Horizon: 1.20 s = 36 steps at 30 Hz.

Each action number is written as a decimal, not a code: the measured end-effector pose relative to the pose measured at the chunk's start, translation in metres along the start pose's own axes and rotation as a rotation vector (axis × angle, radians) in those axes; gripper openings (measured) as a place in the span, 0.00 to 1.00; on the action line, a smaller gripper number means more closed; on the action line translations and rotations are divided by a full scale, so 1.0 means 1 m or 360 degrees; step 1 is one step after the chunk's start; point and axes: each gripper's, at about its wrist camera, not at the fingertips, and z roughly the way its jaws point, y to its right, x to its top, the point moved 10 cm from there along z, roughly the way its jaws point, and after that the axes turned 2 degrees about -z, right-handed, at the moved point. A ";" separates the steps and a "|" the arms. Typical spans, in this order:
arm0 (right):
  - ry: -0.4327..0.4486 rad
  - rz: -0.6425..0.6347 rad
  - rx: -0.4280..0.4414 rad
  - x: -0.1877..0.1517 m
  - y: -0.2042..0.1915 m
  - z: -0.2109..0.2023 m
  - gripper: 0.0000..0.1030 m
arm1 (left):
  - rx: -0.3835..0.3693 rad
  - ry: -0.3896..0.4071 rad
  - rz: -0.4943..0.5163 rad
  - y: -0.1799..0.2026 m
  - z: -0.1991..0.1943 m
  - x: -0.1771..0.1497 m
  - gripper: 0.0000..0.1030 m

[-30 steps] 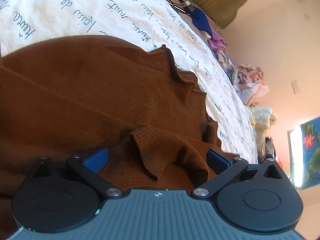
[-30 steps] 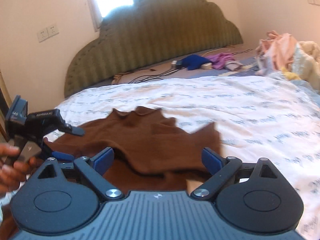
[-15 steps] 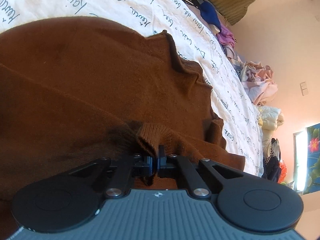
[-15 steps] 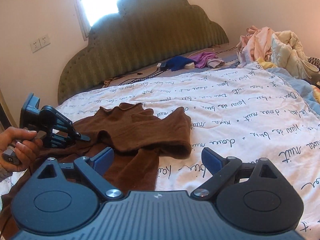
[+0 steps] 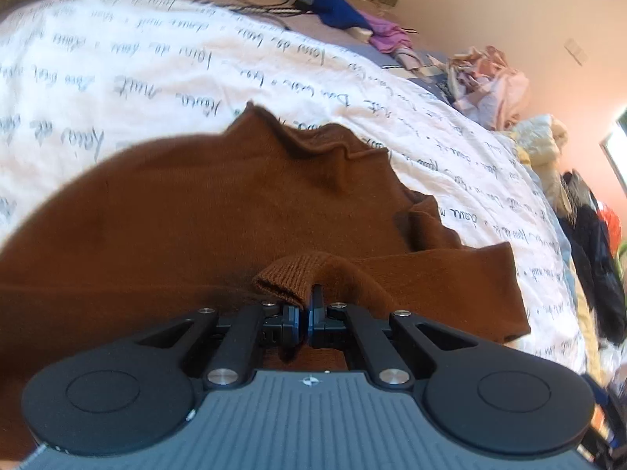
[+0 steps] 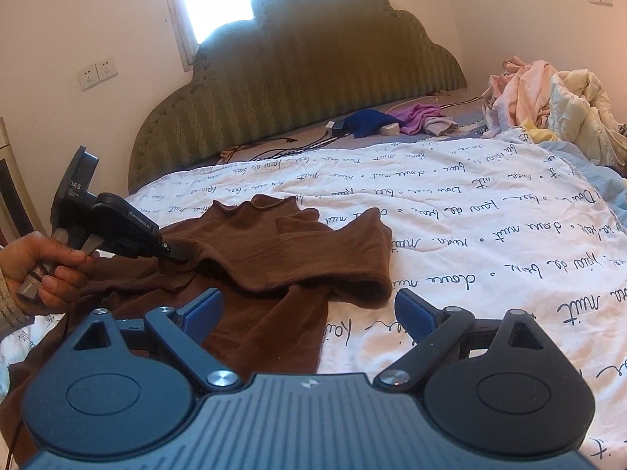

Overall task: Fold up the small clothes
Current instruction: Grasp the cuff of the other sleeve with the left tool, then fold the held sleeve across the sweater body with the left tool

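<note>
A brown knit sweater point(image 6: 290, 250) lies partly folded on the white bedspread point(image 6: 470, 235) with black script. In the left wrist view it point(image 5: 203, 211) fills the foreground. My left gripper point(image 5: 305, 315) is shut on a ribbed cuff of the brown sweater point(image 5: 290, 278). In the right wrist view the left gripper point(image 6: 176, 252) shows at the left, pinching the sweater and held by a hand. My right gripper point(image 6: 309, 313) is open and empty, hovering just above the sweater's near edge and a sleeve that trails toward it.
A green padded headboard point(image 6: 298, 78) stands at the back. Cables, a blue cloth point(image 6: 368, 121) and a purple cloth point(image 6: 419, 115) lie near it. A heap of pale clothes point(image 6: 548, 98) sits at the right. Wall sockets point(image 6: 98, 72) are at the left.
My left gripper closed on the sweater's ribbed cuff and has since swung its view toward the headboard. The right gripper stayed open and drew back and rose.
</note>
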 end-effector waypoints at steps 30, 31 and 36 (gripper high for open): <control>-0.0278 0.0668 0.0086 0.023 0.081 0.159 0.37 | 0.0196 0.0111 0.0015 -0.123 -0.068 0.034 0.03; -0.0277 0.0690 0.0110 0.023 0.080 0.160 0.41 | 0.0209 0.0116 0.0003 -0.128 -0.070 0.034 0.03; -0.0297 0.0702 0.0221 0.025 0.061 0.171 0.46 | 0.0235 0.0133 -0.0074 -0.148 -0.077 0.032 0.03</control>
